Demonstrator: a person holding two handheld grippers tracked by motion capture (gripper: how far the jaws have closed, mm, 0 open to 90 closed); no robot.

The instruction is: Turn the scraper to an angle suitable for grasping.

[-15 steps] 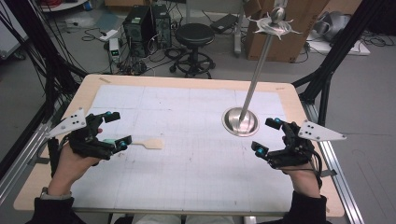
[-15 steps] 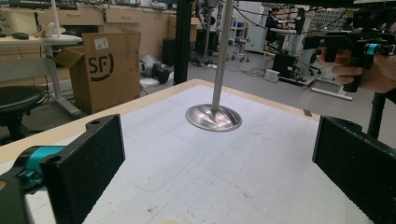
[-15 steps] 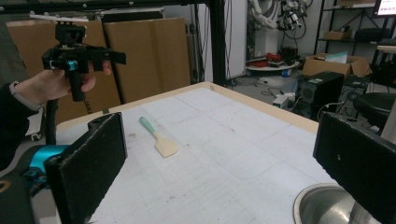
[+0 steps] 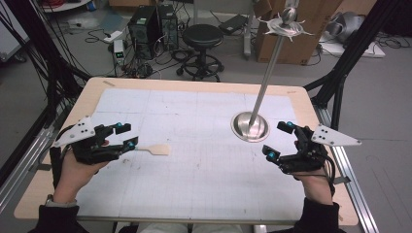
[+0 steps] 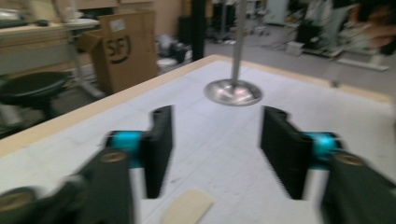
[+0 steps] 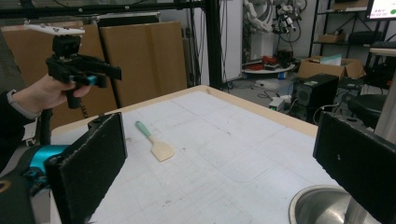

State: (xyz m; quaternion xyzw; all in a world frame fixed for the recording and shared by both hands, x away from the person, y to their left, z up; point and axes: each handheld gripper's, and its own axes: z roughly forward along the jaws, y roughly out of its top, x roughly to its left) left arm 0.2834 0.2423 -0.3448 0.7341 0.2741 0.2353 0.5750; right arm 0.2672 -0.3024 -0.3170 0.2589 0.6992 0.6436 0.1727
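Wooden spatula (image 4: 154, 149) flat on table

Spatula (image 6: 156, 142) flat on table (image 6: 243, 140); right tool (image 6: 224, 163) jaws wide apart.

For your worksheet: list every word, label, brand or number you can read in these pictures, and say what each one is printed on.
"SF" inside a ring: on the cardboard box beyond the table's far edge, left gripper view, blurred but legible.
The screen at the top right of the right gripper view carries green marks, too small to read.
The other cardboard boxes show no legible print.
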